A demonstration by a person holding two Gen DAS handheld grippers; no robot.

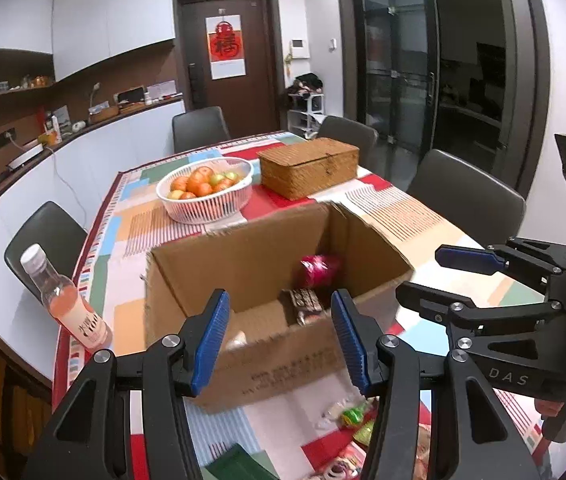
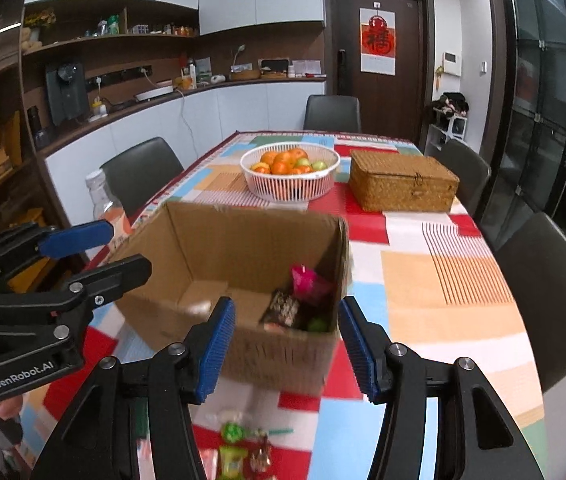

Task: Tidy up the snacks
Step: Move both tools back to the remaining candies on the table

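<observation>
An open cardboard box (image 1: 243, 344) (image 2: 275, 356) stands on the table. Inside lie a pink snack packet (image 1: 319, 270) (image 2: 307, 282), a dark packet (image 1: 305, 302) (image 2: 281, 308) and a green item (image 2: 318, 325). Loose snacks (image 1: 353, 416) (image 2: 239, 446) lie on the cloth in front of the box. My left gripper (image 1: 281, 344) is open and empty above the box's near wall; it also shows in the right wrist view (image 2: 95, 252). My right gripper (image 2: 287, 350) is open and empty above the box's near wall; it also shows in the left wrist view (image 1: 423, 276).
A pink drink bottle (image 1: 65, 300) (image 2: 109, 208) stands at the table's left edge. A white fruit basket (image 1: 207, 190) (image 2: 291, 172) and a wicker box (image 1: 309, 168) (image 2: 403, 182) stand beyond the box. Chairs (image 1: 467, 196) surround the table. A green item (image 1: 239, 466) lies near me.
</observation>
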